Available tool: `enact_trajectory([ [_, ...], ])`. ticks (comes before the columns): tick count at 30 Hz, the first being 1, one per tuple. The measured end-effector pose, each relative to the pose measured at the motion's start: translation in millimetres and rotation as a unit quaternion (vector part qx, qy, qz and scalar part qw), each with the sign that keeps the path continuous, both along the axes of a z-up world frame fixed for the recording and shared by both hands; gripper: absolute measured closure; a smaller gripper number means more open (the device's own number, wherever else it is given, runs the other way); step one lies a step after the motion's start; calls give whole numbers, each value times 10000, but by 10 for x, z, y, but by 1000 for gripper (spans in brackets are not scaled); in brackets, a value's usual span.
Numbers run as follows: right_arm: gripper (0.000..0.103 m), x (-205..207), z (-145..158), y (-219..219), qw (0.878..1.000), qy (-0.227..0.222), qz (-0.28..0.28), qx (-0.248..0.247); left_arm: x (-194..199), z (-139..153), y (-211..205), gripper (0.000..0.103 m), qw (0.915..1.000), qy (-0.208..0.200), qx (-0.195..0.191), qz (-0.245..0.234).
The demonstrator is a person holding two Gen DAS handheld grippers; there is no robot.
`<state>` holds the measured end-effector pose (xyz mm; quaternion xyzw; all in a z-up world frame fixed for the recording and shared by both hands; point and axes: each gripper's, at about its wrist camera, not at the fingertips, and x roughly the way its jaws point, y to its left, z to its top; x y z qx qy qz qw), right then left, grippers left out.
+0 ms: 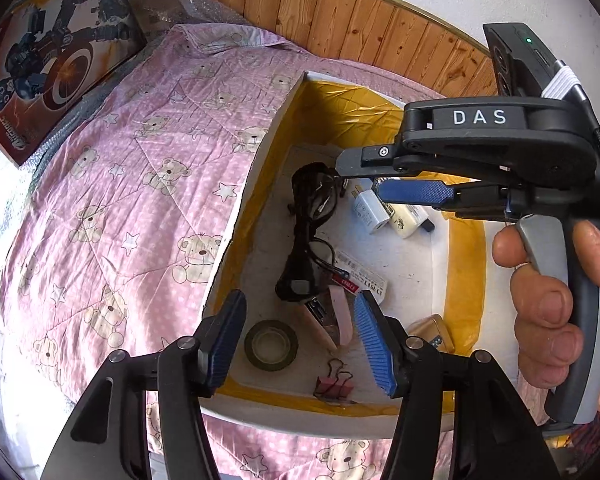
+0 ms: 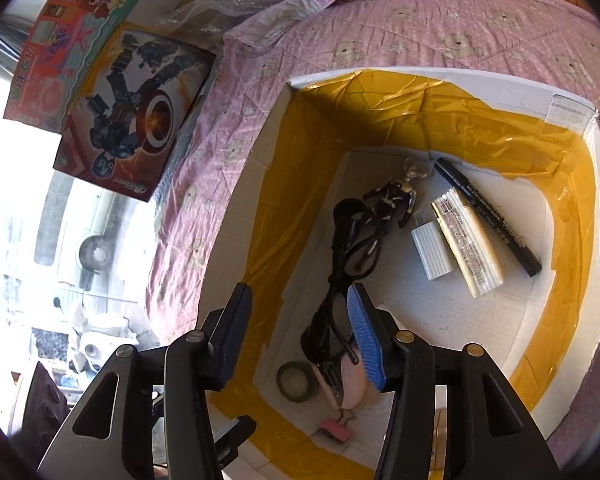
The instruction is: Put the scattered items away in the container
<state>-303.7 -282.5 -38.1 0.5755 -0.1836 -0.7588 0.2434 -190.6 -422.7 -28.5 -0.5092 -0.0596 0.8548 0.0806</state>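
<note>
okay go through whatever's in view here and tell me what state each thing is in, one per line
Box: open-topped, on the quilt.
Black marker: capped, lying flat in the box.
Tape roll: flat on the box floor.
Pink binder clip: shut, gripping nothing.
Black cable: bundled.
Left gripper: jaws open, empty.
Right gripper: jaws open, empty.

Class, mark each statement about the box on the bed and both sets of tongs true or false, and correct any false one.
1. The box is lined with yellow tape. True.
2. The left tongs grip the roll of tape. False: they are open and empty; the roll lies on the box floor.
3. The black marker lies inside the box beside the cream tube. True.
4. The right tongs hold the white charger. False: they are open and hold nothing.
5. The pink binder clip sits on the bedspread. False: it is inside the box.
</note>
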Motion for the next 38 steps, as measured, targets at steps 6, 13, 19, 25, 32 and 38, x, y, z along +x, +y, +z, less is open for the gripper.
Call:
enact_trajectory([
  [6,49,138,47,53,10000,36,-1,39,73,76,16,45,9999,99,-22,-51],
  [13,49,370,185,35,9989,276,225,318,232,188,114,45,9997,202,-19,-138],
  [19,49,725,465,-19,9849,1176,526,1161,367,326,182,45,9990,377,-87,-206],
  [25,49,1204,753,60,9567,2126,504,1922,497,452,218,45,9982,535,-88,-256],
  [32,49,1572,739,306,9621,1991,287,1840,702,592,324,45,9964,742,-15,-402],
  [38,49,1849,848,506,9675,2051,-24,1482,889,691,456,45,9948,873,19,-520],
])
